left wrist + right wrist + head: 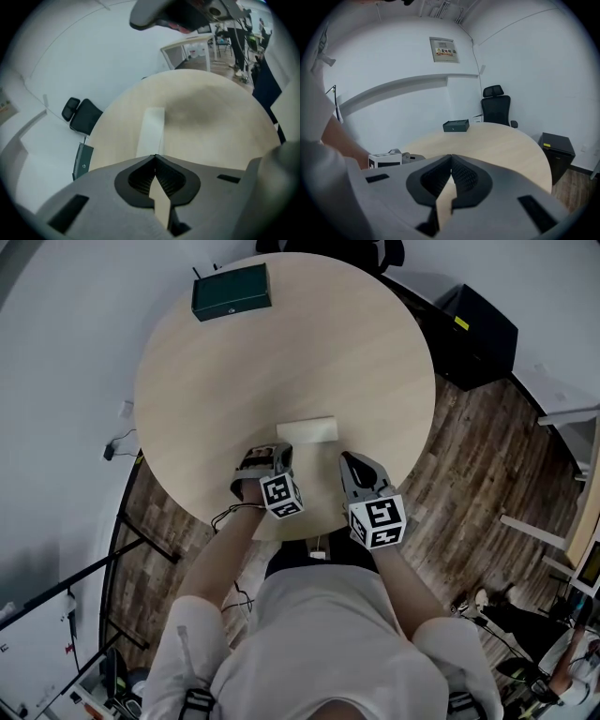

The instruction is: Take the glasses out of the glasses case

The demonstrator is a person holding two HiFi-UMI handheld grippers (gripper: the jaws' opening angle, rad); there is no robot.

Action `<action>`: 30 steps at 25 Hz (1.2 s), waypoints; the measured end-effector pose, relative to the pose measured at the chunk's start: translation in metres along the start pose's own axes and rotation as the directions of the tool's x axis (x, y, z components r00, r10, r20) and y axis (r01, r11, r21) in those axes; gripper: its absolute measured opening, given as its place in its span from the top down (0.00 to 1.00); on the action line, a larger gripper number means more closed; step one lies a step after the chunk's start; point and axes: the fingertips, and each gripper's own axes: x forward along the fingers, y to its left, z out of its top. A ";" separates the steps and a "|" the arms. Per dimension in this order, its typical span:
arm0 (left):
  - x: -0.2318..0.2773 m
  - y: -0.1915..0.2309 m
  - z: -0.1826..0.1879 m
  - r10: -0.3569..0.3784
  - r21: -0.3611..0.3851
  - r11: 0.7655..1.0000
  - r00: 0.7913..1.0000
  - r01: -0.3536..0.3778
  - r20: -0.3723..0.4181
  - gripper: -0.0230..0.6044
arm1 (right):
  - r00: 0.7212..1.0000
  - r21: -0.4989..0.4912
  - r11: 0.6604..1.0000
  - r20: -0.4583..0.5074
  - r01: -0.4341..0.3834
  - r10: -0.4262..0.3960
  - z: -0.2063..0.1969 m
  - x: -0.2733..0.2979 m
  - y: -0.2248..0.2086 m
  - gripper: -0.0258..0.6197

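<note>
Glasses case (307,430) lies shut, by the look of it, near the table's (281,352) near edge, approx. mid-width, long side running along that edge. No glasses visible, so prob. still inside. Green box (231,292) sits well apart at the far-left edge, not in the way.

Left gripper (265,452): jaws together, nothing btwn them, tips just short of the case's left end; in its own view the case lies straight ahead. Can't tell if it touches. Right gripper (349,458): jaws likewise closed, empty, hovering near the case's right end but apart from it.

Step in hand, as I read it: getting onto the case to open it. To do it well:
- Part the jaws before contact; closed tips would only shove a light case across smooth wood.
- One claw pins the base at one end, the other works the lid seam. Seam side not visible from here, so check first.
- Lift the lid slowly; base may ride up w/ it.
- Keep the case away from the near edge, as it could slide off.
</note>
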 end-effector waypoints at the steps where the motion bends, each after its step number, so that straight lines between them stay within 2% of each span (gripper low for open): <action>1: 0.004 -0.002 -0.001 0.000 0.031 1.000 1.000 0.001 -0.010 0.95 | 1.000 -0.010 1.000 -0.002 0.001 -0.001 0.000 0.000 0.000 0.94; 7: 0.018 -0.010 -0.011 -0.013 0.094 0.995 0.997 0.020 -0.072 0.95 | 1.000 -0.007 1.000 -0.010 0.007 -0.007 -0.005 -0.005 -0.002 0.94; 11: 0.025 -0.014 -0.017 -0.016 0.099 0.995 0.996 0.025 -0.092 0.95 | 1.000 -0.012 1.000 -0.015 0.013 -0.014 -0.006 -0.006 -0.006 0.94; 30: 0.028 -0.011 -0.017 0.021 0.092 0.996 0.996 -0.013 -0.089 0.95 | 0.998 -0.041 0.999 -0.061 0.011 -0.013 -0.017 0.000 -0.005 0.94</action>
